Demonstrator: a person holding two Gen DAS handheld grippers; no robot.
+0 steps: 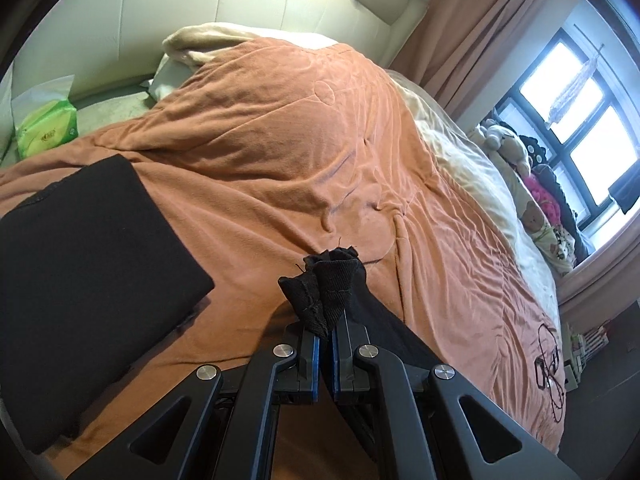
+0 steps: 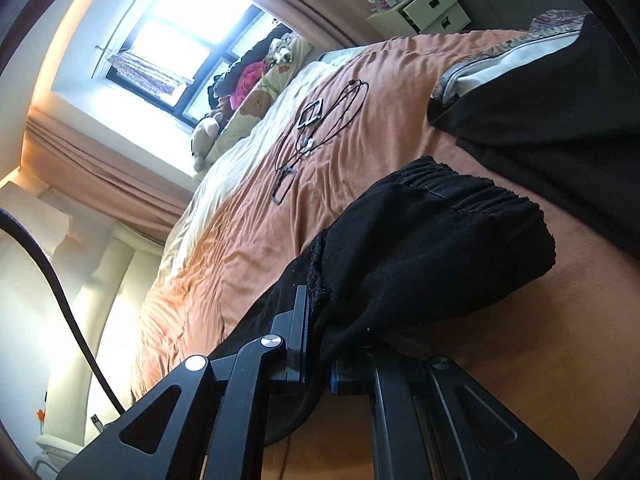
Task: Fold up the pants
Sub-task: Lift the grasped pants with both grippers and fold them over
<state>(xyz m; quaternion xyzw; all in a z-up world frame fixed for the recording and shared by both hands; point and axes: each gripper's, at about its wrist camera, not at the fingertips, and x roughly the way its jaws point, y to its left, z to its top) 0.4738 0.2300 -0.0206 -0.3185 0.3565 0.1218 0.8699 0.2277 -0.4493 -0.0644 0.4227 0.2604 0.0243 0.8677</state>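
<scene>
1. Pants (image 1: pixel 332 284): black, held up off the bed (image 1: pixel 280 140) between the two hands. The left gripper (image 1: pixel 326 336) has its fingers pressed together on a bunched hem or cuff end, with the leg trailing down to the right of them.
2. A folded black garment (image 1: pixel 80 264) lies flat on the bed to the left, apart from the held cloth.
3. The right gripper (image 2: pixel 318 328) pinches the other end, where the gathered elastic waistband (image 2: pixel 460 196) droops just past the fingers.
4. Judged from this, the long axis of the pants runs from hand to hand, cuff at the left and waist at the right; each hand holds its own end, so neither is nearer.
</scene>
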